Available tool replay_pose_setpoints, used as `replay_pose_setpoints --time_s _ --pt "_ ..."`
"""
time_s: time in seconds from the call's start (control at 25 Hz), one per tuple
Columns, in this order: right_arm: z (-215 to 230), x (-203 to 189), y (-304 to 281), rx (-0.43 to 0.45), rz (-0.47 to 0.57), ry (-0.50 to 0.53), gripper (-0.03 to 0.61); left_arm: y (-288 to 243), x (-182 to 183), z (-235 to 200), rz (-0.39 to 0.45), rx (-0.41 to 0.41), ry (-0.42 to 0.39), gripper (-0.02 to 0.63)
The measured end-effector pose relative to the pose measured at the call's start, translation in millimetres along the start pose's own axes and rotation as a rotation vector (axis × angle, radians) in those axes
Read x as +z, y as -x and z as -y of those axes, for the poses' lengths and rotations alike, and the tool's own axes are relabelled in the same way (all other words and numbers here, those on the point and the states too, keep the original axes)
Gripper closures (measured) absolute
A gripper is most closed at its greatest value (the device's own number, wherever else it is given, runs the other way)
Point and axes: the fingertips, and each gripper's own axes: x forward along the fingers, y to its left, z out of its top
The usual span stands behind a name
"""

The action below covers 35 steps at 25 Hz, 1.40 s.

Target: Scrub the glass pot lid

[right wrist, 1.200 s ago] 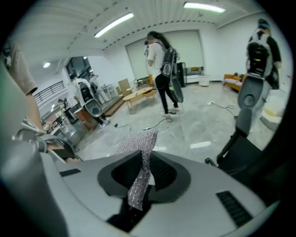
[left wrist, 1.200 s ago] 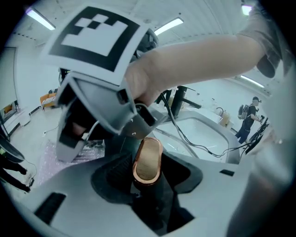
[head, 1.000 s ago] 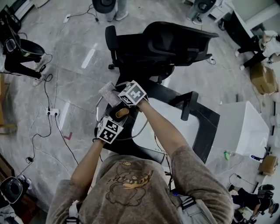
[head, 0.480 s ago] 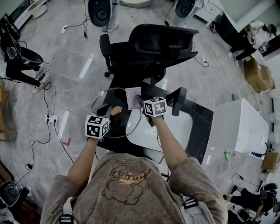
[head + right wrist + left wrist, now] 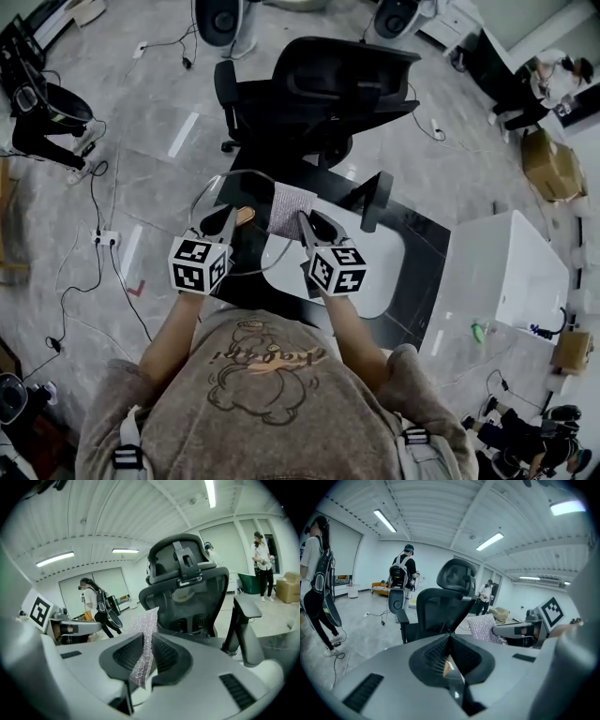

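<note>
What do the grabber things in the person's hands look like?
The left gripper and right gripper are grey, each with two dark ribbed pads. Each carries a white cube with black square markers. The person wears a short-sleeved brownish T-shirt with a cartoon print.

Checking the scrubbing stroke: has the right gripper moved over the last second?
Yes: the right gripper has shifted right, from beside the white sink's left edge to above it.

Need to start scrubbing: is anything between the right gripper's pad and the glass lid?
Nothing visible. The right gripper holds the scouring pad right beside the glass lid, which the left gripper grips.
</note>
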Motion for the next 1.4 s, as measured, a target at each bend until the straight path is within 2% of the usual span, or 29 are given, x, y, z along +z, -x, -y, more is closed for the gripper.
replay_pose_setpoints --time_s 0.32,1.4 --pt "-30.8 9.6 48.3 -0.037 0.099 0.040 0.503 34.6 12.1 13.1 0.049 0.015 -0.012 0.597" --pt "-38.0 -0.1 48.3 -0.041 0.110 0.056 0.503 36.6 -4.4 21.0 0.024 0.013 -0.023 0.597"
